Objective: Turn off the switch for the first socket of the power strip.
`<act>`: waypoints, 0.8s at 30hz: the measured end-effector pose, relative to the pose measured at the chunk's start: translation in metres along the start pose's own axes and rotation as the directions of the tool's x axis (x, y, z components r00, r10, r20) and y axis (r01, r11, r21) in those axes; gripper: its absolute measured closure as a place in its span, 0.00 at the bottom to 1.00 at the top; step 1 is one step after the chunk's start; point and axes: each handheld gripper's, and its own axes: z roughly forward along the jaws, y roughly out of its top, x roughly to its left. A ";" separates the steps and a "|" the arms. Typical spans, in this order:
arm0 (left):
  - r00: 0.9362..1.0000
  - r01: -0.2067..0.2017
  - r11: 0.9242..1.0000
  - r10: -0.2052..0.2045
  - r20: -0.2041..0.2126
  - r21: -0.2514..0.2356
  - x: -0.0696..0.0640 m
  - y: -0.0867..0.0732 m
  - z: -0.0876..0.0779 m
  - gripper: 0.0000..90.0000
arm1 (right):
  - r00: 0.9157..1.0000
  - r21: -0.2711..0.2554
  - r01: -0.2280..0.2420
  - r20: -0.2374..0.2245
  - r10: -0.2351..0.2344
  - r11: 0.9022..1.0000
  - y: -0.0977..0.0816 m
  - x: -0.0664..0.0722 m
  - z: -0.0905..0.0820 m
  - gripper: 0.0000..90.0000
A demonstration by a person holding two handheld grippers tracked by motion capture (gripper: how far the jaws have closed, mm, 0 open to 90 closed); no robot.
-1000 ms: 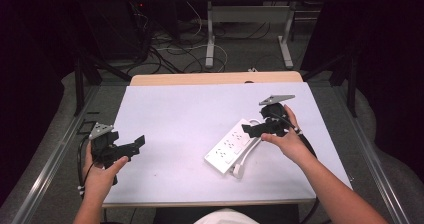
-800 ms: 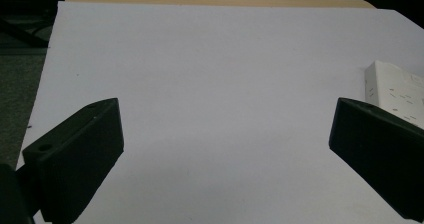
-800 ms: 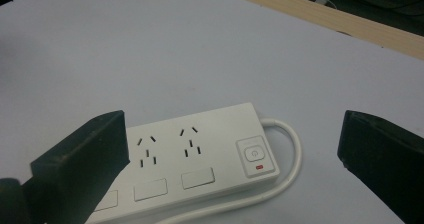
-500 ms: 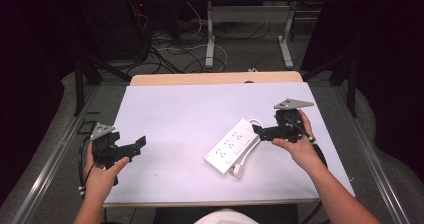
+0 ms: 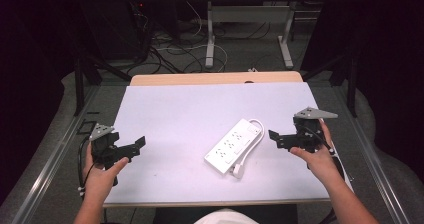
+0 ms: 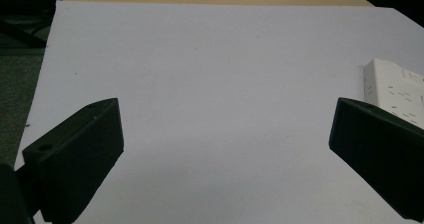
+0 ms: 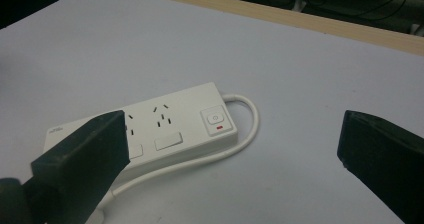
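both grippers hang over the table with jaws spread wide and nothing between them. right gripper (image 5: 276, 137) is held near the table's right edge, pointing toward the white power strip (image 5: 233, 145), close to it but apart. left gripper (image 5: 134, 145) sits at the near left corner, well apart from the strip. the strip lies flat and slanted right of the middle of the white table (image 5: 185, 114), its cord (image 5: 258, 125) looped around its far end and its plug (image 5: 238, 171) at the near end.
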 end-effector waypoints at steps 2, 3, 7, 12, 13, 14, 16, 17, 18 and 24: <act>1.000 0.002 1.000 -0.002 -0.001 -0.001 0.000 0.000 0.000 0.01 | 1.000 -0.011 -0.010 0.005 0.010 1.000 -0.002 -0.004 -0.003 0.00; 1.000 0.001 1.000 -0.001 0.000 0.003 0.000 0.000 0.000 0.01 | 1.000 -0.006 -0.012 0.007 0.013 1.000 -0.003 -0.007 -0.005 0.00; 1.000 0.002 1.000 -0.002 -0.002 -0.003 0.001 0.000 -0.001 0.01 | 0.999 -0.015 -0.028 0.019 0.029 0.999 -0.008 -0.015 -0.011 0.00; 1.000 0.003 1.000 -0.003 -0.003 -0.005 0.001 0.000 -0.001 0.01 | 0.996 -0.041 -0.066 0.058 0.069 0.997 -0.014 -0.026 -0.018 0.00; 1.000 0.004 1.000 -0.004 -0.003 -0.006 0.001 0.000 -0.001 0.01 | 0.994 -0.049 -0.078 0.066 0.081 0.996 -0.015 -0.029 -0.018 0.00; 1.000 0.005 1.000 -0.005 -0.003 -0.006 0.001 0.000 -0.001 0.01 | 0.994 -0.052 -0.084 0.069 0.087 0.995 -0.017 -0.032 -0.019 0.00; 1.000 0.006 1.000 -0.006 -0.003 -0.006 0.001 0.000 -0.001 0.01 | 0.991 -0.059 -0.101 0.084 0.106 0.993 -0.020 -0.037 -0.021 0.00; 1.000 0.008 1.000 -0.008 -0.004 -0.007 0.002 0.000 -0.001 0.01 | 0.990 -0.058 -0.108 0.086 0.113 0.992 -0.021 -0.039 -0.022 0.00; 1.000 0.006 1.000 -0.007 -0.005 -0.007 0.002 0.000 -0.001 0.01 | 0.988 -0.064 -0.115 0.092 0.121 0.991 -0.022 -0.041 -0.022 0.00; 1.000 0.005 1.000 -0.005 -0.008 -0.006 0.003 0.000 -0.001 0.01 | 0.979 -0.085 -0.147 0.132 0.157 0.985 -0.029 -0.053 -0.025 0.00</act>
